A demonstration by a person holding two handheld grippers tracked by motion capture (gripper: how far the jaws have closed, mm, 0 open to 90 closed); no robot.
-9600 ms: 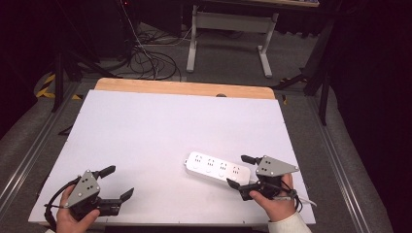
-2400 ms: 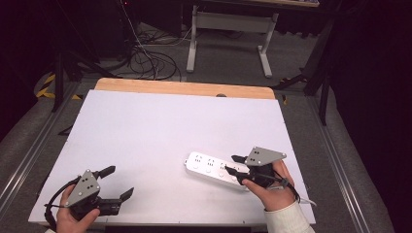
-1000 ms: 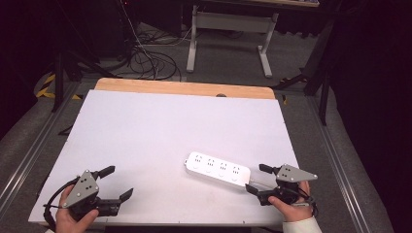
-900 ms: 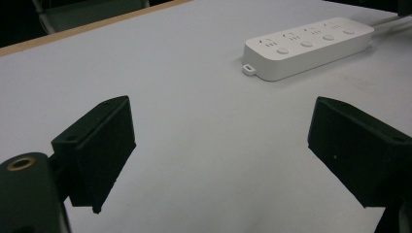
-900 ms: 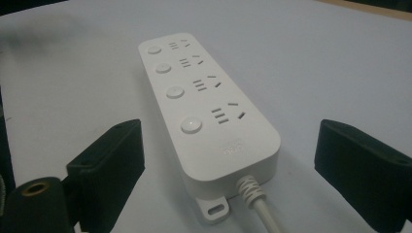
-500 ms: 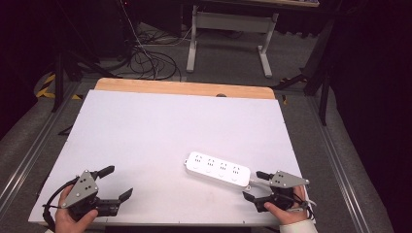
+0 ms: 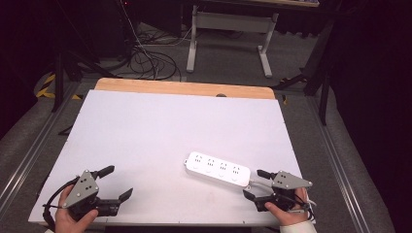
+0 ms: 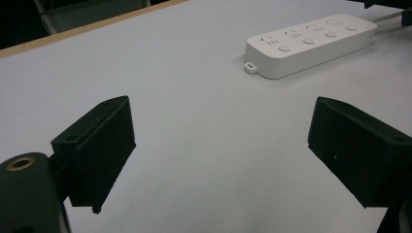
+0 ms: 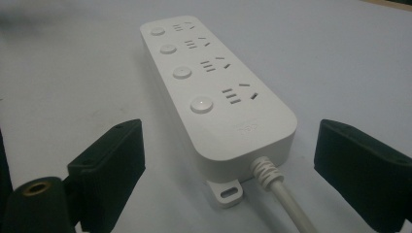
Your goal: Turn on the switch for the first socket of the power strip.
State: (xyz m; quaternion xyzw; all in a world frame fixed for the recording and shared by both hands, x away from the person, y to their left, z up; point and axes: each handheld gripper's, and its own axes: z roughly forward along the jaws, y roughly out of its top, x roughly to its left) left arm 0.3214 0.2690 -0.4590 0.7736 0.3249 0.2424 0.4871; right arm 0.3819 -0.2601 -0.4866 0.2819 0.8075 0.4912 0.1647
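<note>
A dim room with a grey floor is seen around a large white table (image 7: 160, 131), whose far edge is trimmed by a wooden strip (image 7: 184, 89). Beyond that edge a white desk frame (image 7: 228, 29) is seen standing on the floor, with a tangle of black cables (image 7: 145, 58) lying to its left.

On the table's near right part a white power strip (image 7: 217, 168) is laid flat, set at a slant, with four sockets and four round buttons on its top. In the right gripper view the power strip (image 9: 214, 92) is seen running away from the camera, its white cord (image 9: 286, 204) leaving the near end beside a small mounting tab (image 9: 228, 191).

The right gripper (image 7: 254, 184) is held in a hand at the near right edge, its jaws spread wide and nothing grasped; the strip's cord end lies just ahead of them, apart from both jaws.

The left gripper (image 7: 115, 182) is held at the near left corner, well apart from the strip, its jaws likewise released over bare table. In the left gripper view the power strip (image 8: 311, 43) is seen far off at the upper right.
</note>
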